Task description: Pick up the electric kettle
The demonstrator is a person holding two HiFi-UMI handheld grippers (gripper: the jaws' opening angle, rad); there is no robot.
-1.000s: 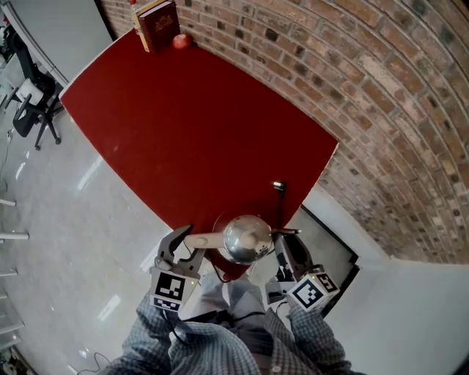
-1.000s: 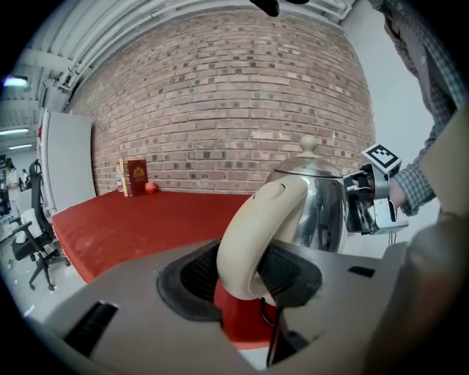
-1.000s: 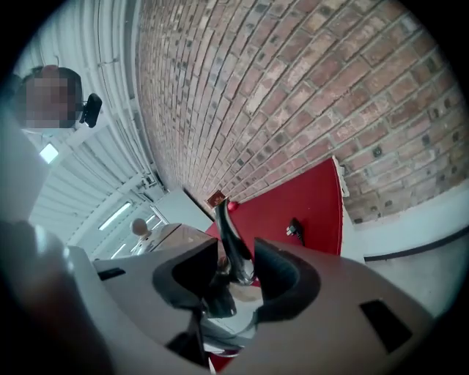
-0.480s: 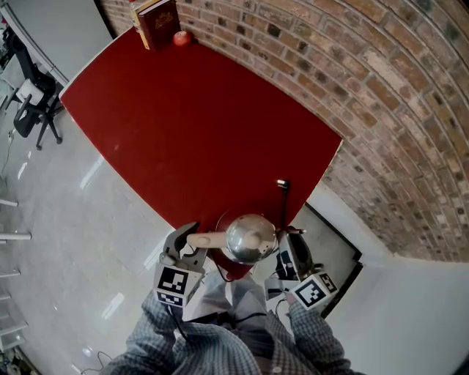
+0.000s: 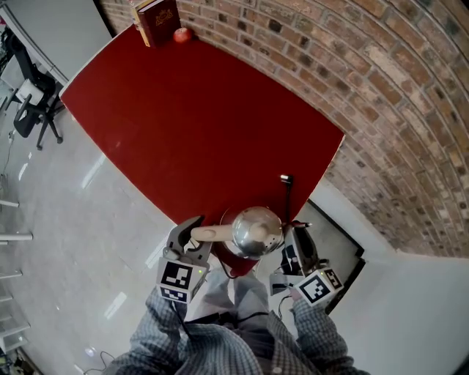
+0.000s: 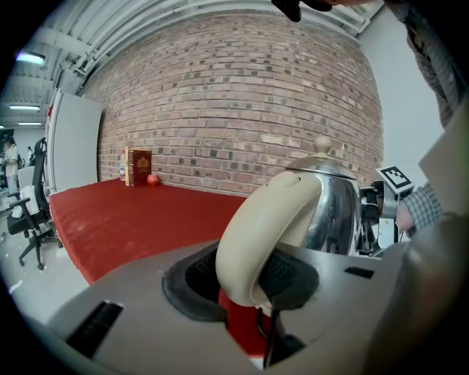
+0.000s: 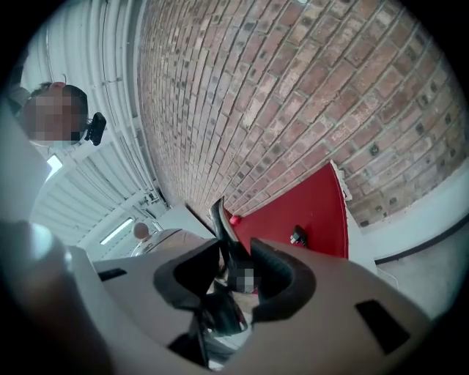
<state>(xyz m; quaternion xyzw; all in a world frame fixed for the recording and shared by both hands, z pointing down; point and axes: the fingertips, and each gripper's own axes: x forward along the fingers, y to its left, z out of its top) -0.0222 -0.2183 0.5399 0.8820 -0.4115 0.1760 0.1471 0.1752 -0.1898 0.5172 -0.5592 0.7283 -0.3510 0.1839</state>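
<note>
The left tongs (image 6: 245, 282) pinch the cream handle (image 6: 256, 227) of the electric kettle (image 5: 256, 231), both pads pressed against its curved grip. The right tongs (image 7: 234, 275) are closing, with a dark, narrow part that looks like the spout (image 7: 223, 227) between them; no squeeze shows there yet. The kettle stands at the near corner of the red bench (image 5: 190, 124), right in front of the person. Whether its base has left the surface I cannot tell.

It should handle as a rigid thing. The polished steel body is round and likely slippery, so the handle is the sound hold, and the load will hang off to one side. Its weight depends on water inside, which is hidden. A black plug (image 5: 286, 179) lies just beyond it, and its cord may drag.

At the far corner are a dark red book (image 5: 156, 18) and an apple (image 5: 182, 34), below the brick wall (image 5: 381, 95). The book's gold print is too small to read, and no brand shows on the kettle.
</note>
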